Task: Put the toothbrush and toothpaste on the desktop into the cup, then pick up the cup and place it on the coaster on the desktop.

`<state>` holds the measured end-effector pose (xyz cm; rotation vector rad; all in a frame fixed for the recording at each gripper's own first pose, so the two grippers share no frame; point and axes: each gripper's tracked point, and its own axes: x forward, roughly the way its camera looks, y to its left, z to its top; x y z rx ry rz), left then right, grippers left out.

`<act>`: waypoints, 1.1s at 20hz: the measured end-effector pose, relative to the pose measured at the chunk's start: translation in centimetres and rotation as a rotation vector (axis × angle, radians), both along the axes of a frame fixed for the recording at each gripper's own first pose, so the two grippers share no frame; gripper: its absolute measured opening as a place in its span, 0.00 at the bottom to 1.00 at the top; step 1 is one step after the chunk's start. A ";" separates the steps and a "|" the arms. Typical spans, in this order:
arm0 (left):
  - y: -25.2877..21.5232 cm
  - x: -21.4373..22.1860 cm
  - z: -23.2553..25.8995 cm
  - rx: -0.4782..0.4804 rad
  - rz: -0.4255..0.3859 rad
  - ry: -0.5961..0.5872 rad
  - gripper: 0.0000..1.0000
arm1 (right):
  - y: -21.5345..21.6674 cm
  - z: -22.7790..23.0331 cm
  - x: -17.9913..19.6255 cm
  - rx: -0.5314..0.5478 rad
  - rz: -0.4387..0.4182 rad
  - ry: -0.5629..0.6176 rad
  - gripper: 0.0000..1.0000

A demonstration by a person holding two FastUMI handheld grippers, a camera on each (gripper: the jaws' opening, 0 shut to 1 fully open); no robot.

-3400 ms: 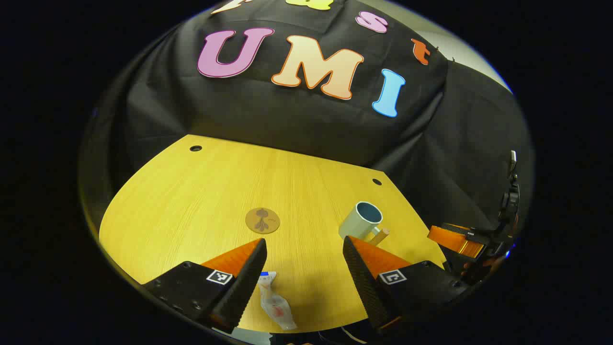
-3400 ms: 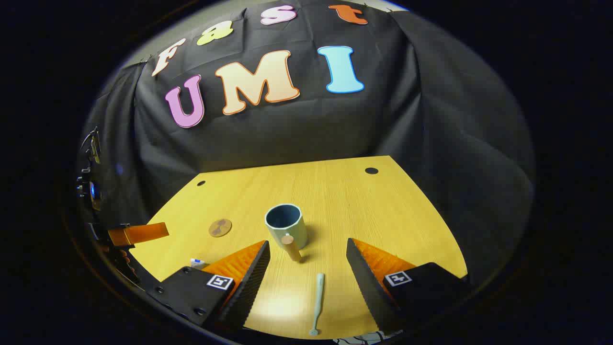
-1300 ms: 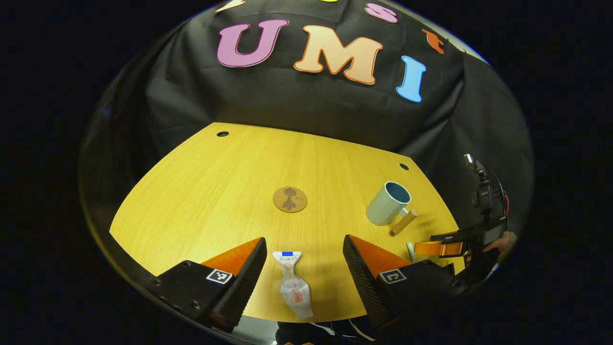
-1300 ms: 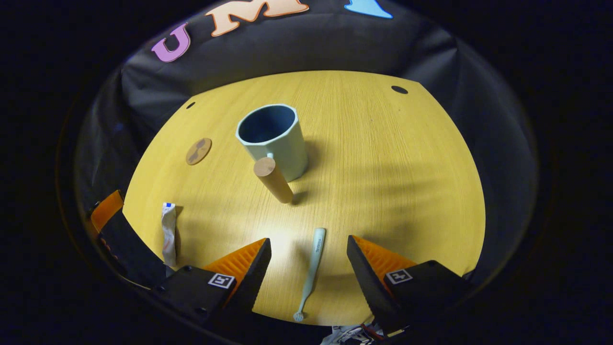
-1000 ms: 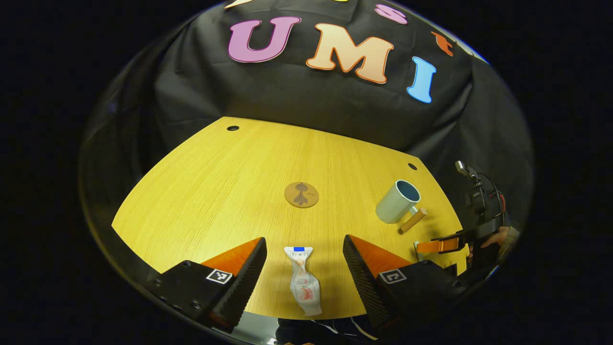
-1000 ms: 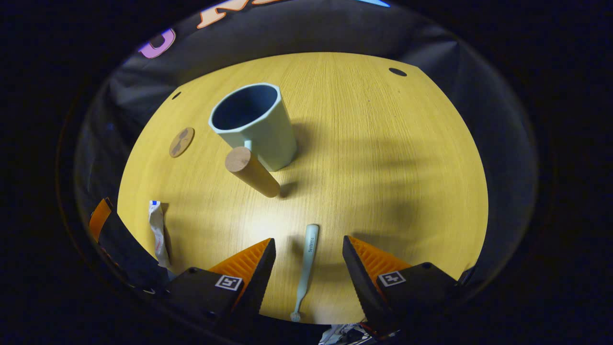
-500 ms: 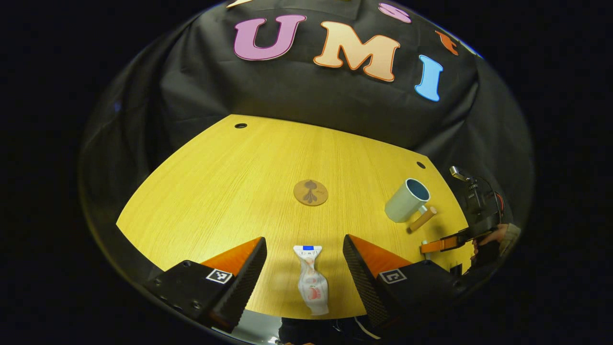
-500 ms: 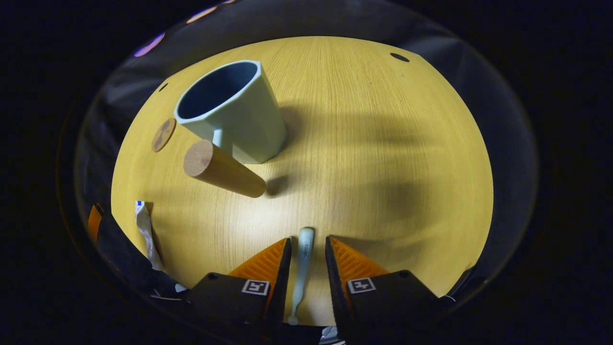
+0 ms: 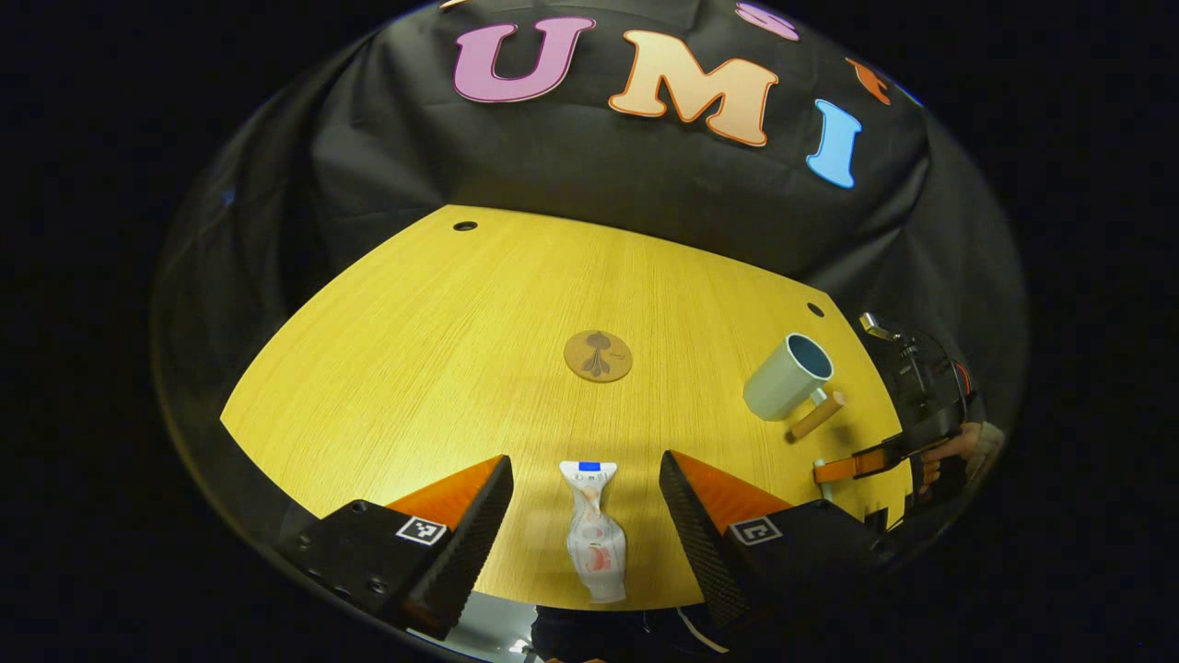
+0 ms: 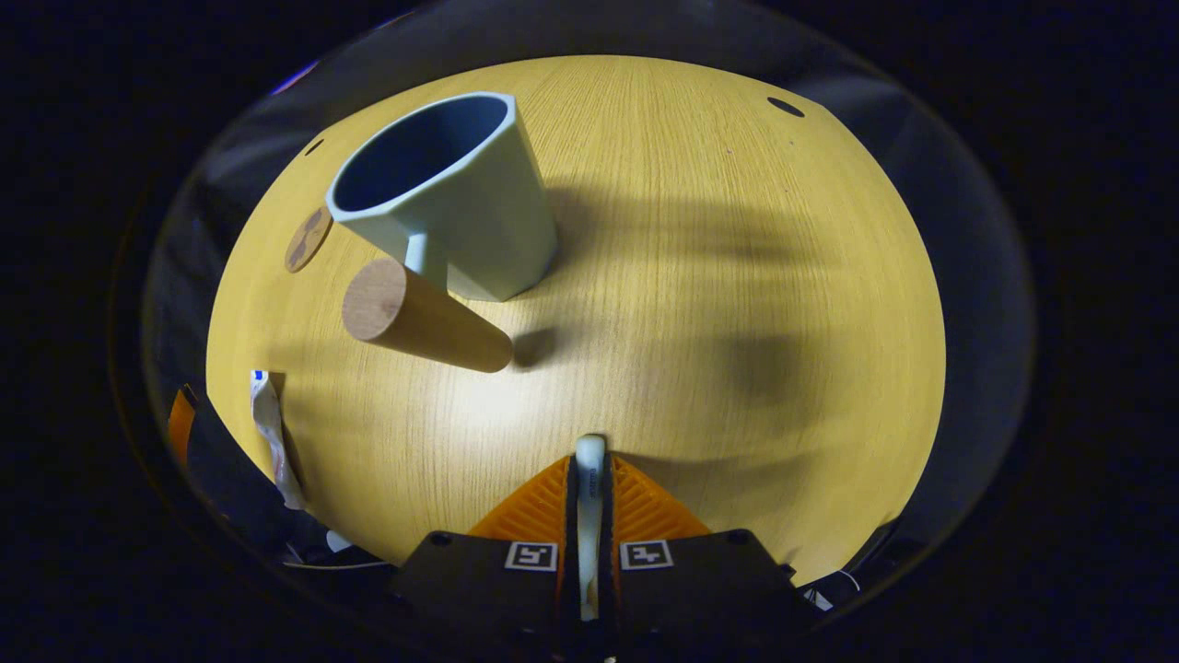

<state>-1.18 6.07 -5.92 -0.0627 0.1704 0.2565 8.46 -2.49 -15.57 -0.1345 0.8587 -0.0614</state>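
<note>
- Right tool [image 10: 589, 474] closed on the toothbrush [image 10: 589, 460], both fingers pressed against its shaft, handle end poking out ahead of the tips; brush head hidden behind the fingers.
- Gripped low over the worktop [image 10: 737, 230], apparently at the moment of pick-up; whether already lifted clear cannot be told.
- Cup [image 10: 442, 198] standing upright ahead and to the left in the right gripper view, mouth open upward, wooden handle [image 10: 424, 322] jutting toward the camera — probably left that way for a later grasp.
- Left tool [image 9: 585, 497] open wide, fingers on either side of the toothpaste [image 9: 594, 539] without touching it, seemingly lined up for a squeeze across the tube's width.
- Toothpaste lying flat near the front edge of the worktop, cap end pointing away toward the coaster [image 9: 598, 355].
- Coaster bare, mid-worktop, well apart from the cup off to its right in the left gripper view.
- Judged stage: early; nothing in the cup yet, cup not yet on the coaster.
- Likely next need: raising the toothbrush, tilting it upright over the cup mouth, avoiding the handle.
- Risk: thin shaft pivoting between the fingers during the tilt.
</note>
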 end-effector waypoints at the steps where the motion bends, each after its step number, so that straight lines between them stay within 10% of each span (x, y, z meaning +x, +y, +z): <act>1: -0.2 0.0 -0.6 -0.011 -0.005 0.026 0.95 | -0.1 -0.1 0.1 -0.006 0.018 -0.007 0.10; 17: -0.1 3.6 -7.3 -0.191 0.054 0.440 0.93 | 0.4 3.0 -1.1 0.165 0.086 -0.249 0.05; 22: 0.1 4.9 -8.0 -0.240 0.065 0.490 0.78 | -0.2 4.3 -2.2 0.167 0.096 -0.283 0.05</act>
